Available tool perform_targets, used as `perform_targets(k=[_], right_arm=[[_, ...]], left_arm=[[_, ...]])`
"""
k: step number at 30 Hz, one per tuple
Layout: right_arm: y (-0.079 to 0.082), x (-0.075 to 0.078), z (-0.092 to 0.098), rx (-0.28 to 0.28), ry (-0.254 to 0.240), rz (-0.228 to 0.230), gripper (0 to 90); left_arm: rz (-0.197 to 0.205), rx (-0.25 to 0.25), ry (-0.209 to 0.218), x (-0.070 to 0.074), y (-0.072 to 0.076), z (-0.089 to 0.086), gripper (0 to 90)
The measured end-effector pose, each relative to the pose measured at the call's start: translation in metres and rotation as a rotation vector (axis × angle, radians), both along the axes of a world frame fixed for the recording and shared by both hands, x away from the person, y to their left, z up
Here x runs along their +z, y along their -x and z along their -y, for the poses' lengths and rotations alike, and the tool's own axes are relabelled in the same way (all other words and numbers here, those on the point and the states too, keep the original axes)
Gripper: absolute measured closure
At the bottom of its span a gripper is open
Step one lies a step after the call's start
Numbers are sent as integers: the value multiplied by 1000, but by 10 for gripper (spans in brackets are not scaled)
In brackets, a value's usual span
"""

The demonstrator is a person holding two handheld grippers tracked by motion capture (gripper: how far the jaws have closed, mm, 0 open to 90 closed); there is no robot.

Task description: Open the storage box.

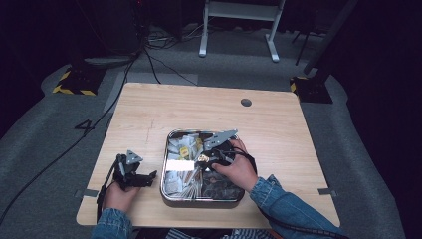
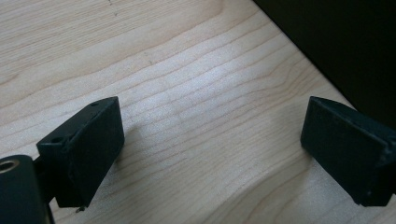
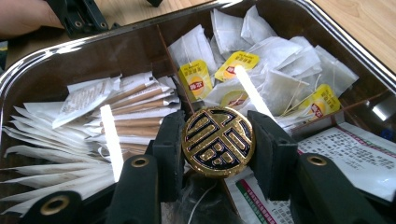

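A metal tray point(image 1: 163, 169) with dividers sits at the near middle of the wooden table point(image 1: 149, 109). My right gripper point(image 1: 205, 159) reaches into it from the right. Its pads press on both sides of a round gold-and-black embossed disc point(image 3: 218, 141), held upright over the tray point(image 3: 32, 65). Something clear sits below the disc; I cannot tell what it is. My left gripper point(image 1: 148, 177) rests on the table left of the tray. Its jaws stand wide apart over bare wood point(image 2: 210, 140), with nothing between them.
The tray's compartments hold white tea bags with yellow tags point(image 3: 261, 79), paper sachets point(image 3: 93, 126) and a printed leaflet point(image 3: 355, 154). A cable hole point(image 1: 246, 102) lies at the table's far side. Beyond the table are floor cables and a stand's legs point(image 1: 239, 30).
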State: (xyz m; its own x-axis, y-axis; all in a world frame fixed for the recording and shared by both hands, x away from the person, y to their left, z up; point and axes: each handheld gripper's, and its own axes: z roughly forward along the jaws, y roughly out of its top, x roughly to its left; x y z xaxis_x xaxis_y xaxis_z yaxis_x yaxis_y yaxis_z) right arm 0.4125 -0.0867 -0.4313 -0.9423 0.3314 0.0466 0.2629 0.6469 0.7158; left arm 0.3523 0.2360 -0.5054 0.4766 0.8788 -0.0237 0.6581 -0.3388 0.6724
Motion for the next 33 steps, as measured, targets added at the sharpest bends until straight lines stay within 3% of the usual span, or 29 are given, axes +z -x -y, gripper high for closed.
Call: perform_targets(k=[14, 24, 33], right_arm=[[1, 30, 22, -22, -57, 29, 587], [2, 53, 59, -57, -93, 56, 586], [1, 61, 98, -108, -34, 82, 586]], left_arm=[[4, -18, 1, 0, -1, -1, 66], [3, -24, 2, 0, 0, -1, 70], [7, -27, 3, 0, 0, -1, 71]])
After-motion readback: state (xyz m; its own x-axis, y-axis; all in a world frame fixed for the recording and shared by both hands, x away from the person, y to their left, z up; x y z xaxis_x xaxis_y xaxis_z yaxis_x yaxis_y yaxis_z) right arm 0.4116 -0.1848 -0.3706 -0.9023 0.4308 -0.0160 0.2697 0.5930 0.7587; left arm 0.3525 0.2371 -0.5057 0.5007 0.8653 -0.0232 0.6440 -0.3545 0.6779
